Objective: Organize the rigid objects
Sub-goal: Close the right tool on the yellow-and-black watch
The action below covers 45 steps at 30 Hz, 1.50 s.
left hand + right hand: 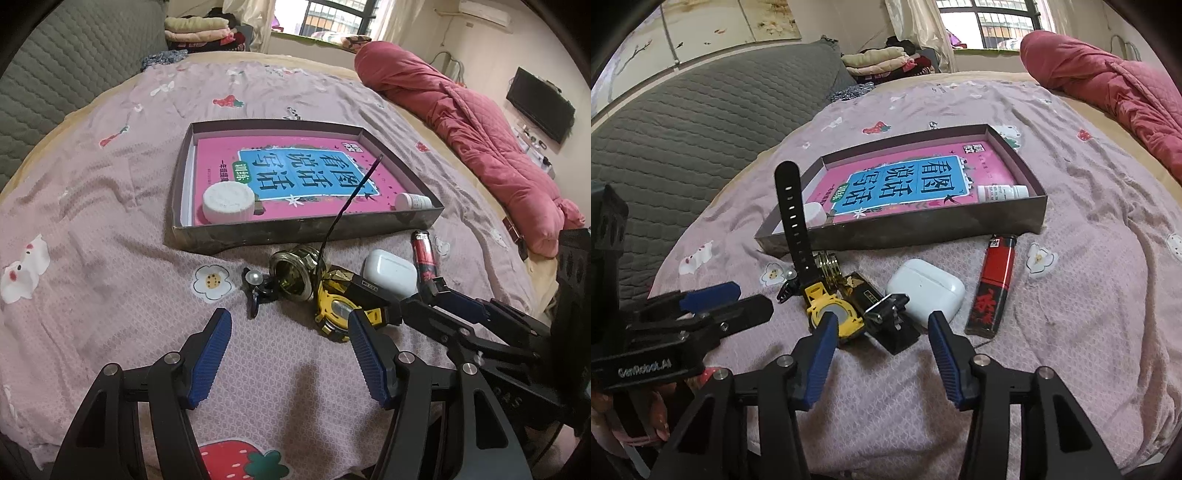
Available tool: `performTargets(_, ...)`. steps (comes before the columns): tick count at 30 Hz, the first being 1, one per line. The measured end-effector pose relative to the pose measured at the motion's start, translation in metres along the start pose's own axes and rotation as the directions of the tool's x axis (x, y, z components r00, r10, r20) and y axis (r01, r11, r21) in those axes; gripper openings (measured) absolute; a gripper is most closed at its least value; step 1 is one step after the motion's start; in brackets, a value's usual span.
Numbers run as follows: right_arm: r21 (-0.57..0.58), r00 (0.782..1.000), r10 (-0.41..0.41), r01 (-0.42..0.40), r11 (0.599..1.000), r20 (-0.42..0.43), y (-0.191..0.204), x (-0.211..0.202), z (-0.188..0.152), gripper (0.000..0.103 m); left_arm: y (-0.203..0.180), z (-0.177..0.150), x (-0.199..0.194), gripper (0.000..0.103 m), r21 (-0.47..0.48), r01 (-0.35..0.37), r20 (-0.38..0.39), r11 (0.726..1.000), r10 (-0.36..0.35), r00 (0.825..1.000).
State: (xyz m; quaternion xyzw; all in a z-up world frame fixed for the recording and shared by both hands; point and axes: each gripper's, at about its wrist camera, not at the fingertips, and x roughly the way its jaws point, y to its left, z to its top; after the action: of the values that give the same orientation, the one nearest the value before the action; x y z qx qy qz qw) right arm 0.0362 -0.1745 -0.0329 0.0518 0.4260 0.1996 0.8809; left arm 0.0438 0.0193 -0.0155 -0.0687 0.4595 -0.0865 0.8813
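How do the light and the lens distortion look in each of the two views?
Left wrist view: daylight from the window, soft shadow under the open left gripper, dark rounded corners, the shallow grey cardboard box bowed. Right wrist view: same soft light, the box's front wall slanted, the red plastic lighter sharp.

"GenRobot.AI" on the left gripper; "看图说话写话" on the book

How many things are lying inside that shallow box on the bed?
3: a pink book covering the box floor, a round white lid at its near left corner, a small white bottle at the near right. Something could hide beneath the book.
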Motion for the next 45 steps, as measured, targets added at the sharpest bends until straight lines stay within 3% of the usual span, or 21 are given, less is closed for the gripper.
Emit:
performTargets(7,0.028,1.000,-0.004,0.004,1.000,-0.008,-0.002,0.008,0.003,0.025,0.002,-0.001,0.004,0.067,-0.008,-0.001,-0.006,1.000,0.001,1.000)
performTargets(21,-0.071,1.000,-0.023,0.024,0.997,0.020,0.007,0.004,0.009,0.018,0.004,0.008,0.021,0.067,-0.030,0.010,-0.011,1.000,-0.010,1.000)
performTargets(27,-0.024,0.999,0.030,-0.029,0.999,0.030,-0.003,-0.003,0.012,0.016,0.004,0.012,0.028,0.067,-0.038,0.021,-0.017,0.999,-0.021,1.000)
performTargets(32,-0.031,0.998,0.010,-0.008,0.999,0.068,-0.008,-0.014,0.017,0.015,0.003,0.015,0.035,0.067,-0.051,0.041,-0.021,0.998,-0.042,0.999)
performTargets(40,-0.030,0.994,-0.034,0.037,0.999,0.102,-0.021,-0.026,0.025,0.014,-0.001,0.021,0.046,0.067,-0.078,0.108,-0.031,0.991,-0.111,0.993)
performTargets(45,0.008,0.993,-0.044,0.043,0.999,0.106,-0.035,-0.029,0.027,0.014,-0.002,0.018,0.040,0.067,-0.086,0.225,-0.021,0.971,-0.227,0.974)
